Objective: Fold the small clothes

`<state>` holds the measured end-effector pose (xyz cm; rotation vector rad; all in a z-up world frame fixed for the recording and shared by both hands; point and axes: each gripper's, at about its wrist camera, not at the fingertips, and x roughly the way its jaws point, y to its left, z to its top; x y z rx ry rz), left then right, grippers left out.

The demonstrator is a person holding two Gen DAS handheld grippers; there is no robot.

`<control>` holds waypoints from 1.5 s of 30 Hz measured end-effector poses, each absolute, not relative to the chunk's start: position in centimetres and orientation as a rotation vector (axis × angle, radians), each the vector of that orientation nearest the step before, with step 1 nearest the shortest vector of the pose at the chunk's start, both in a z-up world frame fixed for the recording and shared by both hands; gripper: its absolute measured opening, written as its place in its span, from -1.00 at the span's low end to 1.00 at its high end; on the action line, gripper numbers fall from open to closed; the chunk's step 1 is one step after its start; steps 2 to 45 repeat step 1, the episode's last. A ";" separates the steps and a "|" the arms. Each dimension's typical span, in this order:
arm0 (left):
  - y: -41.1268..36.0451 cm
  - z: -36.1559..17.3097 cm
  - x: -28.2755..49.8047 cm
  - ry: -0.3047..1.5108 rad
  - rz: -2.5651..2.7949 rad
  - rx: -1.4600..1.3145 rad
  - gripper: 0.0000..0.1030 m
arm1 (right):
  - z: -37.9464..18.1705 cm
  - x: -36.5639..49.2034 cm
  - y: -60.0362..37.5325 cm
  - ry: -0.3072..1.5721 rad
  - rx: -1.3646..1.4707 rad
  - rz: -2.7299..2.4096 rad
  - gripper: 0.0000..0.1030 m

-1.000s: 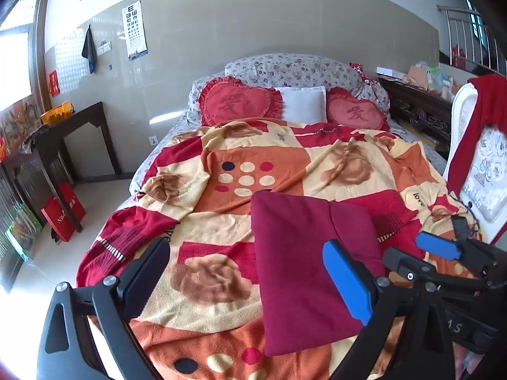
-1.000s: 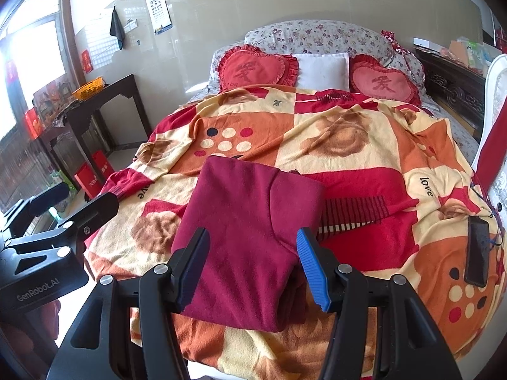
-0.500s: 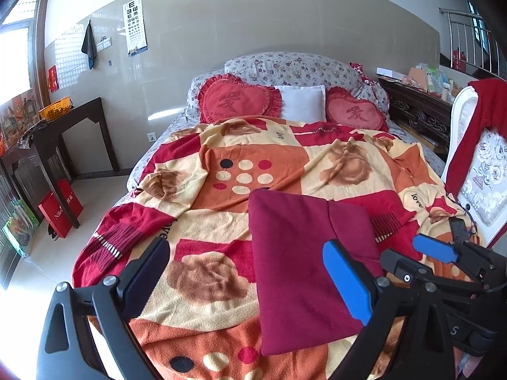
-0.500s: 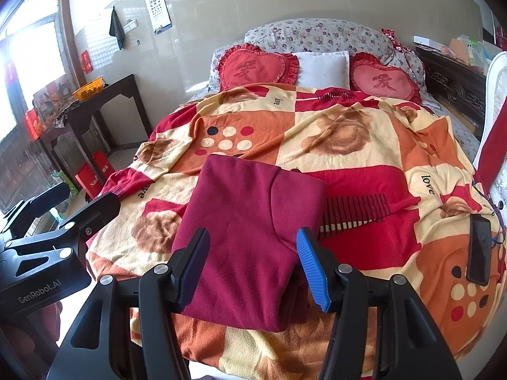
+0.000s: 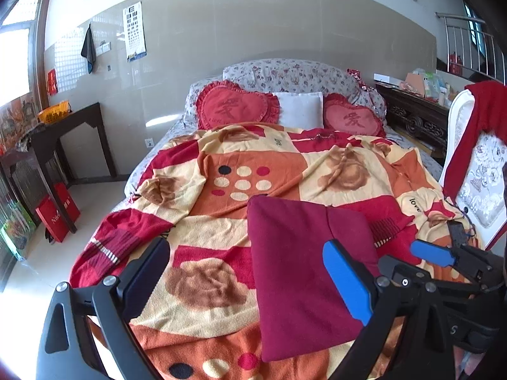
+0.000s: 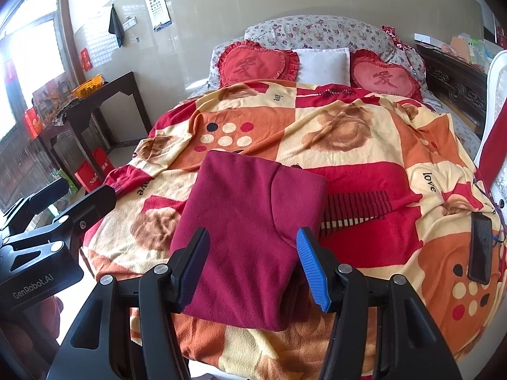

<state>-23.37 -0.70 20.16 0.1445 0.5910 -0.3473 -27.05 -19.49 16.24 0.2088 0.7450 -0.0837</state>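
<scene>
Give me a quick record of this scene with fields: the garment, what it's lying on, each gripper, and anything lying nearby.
garment: dark red knit garment, folded into a rough rectangle, lying flat
surface: orange, red and cream patterned fleece blanket covering the bed
left gripper: jaws open, holding nothing, above the blanket
right gripper: jaws open, holding nothing, framing the garment's near edge
nearby: black smartphone on the blanket to the right, apart from the garment
pillows: two red heart-shaped cushions at the head
</scene>
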 end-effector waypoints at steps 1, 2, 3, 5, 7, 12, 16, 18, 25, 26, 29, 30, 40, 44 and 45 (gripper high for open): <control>-0.7 20.1 -23.3 0.590 -0.345 0.147 0.93 | 16.3 -27.1 -19.5 0.744 0.208 -0.084 -0.27; -0.7 20.1 -23.3 0.590 -0.345 0.147 0.93 | 16.3 -27.1 -19.5 0.744 0.208 -0.084 -0.27; -0.7 20.1 -23.3 0.590 -0.345 0.147 0.93 | 16.3 -27.1 -19.5 0.744 0.208 -0.084 -0.27; -0.7 20.1 -23.3 0.590 -0.345 0.147 0.93 | 16.3 -27.1 -19.5 0.744 0.208 -0.084 -0.27; -0.7 20.1 -23.3 0.590 -0.345 0.147 0.93 | 16.3 -27.1 -19.5 0.744 0.208 -0.084 -0.27; -0.7 20.1 -23.3 0.590 -0.345 0.147 0.93 | 16.3 -27.1 -19.5 0.744 0.208 -0.084 -0.27; -0.7 20.1 -23.3 0.590 -0.345 0.147 0.93 | 16.3 -27.1 -19.5 0.744 0.208 -0.084 -0.27; -0.7 20.1 -23.3 0.590 -0.345 0.147 0.93 | 16.3 -27.1 -19.5 0.744 0.208 -0.084 -0.27; -0.7 20.1 -23.3 0.590 -0.345 0.147 0.93 | 16.3 -27.1 -19.5 0.744 0.208 -0.084 -0.27; -0.7 20.1 -23.3 0.590 -0.345 0.147 0.93 | 16.3 -27.1 -19.5 0.744 0.208 -0.084 -0.27; -0.7 20.1 -23.3 0.590 -0.345 0.147 0.93 | 16.3 -27.1 -19.5 0.744 0.208 -0.084 -0.27; -0.7 20.1 -23.3 0.590 -0.345 0.147 0.93 | 16.3 -27.1 -19.5 0.744 0.208 -0.084 -0.27; -0.7 20.1 -23.3 0.590 -0.345 0.147 0.93 | 16.3 -27.1 -19.5 0.744 0.208 -0.084 -0.27; -0.7 20.1 -23.3 0.590 -0.345 0.147 0.93 | 16.3 -27.1 -19.5 0.744 0.208 -0.084 -0.27; -0.7 20.1 -23.3 0.590 -0.345 0.147 0.93 | 16.3 -27.1 -19.5 0.744 0.208 -0.084 -0.27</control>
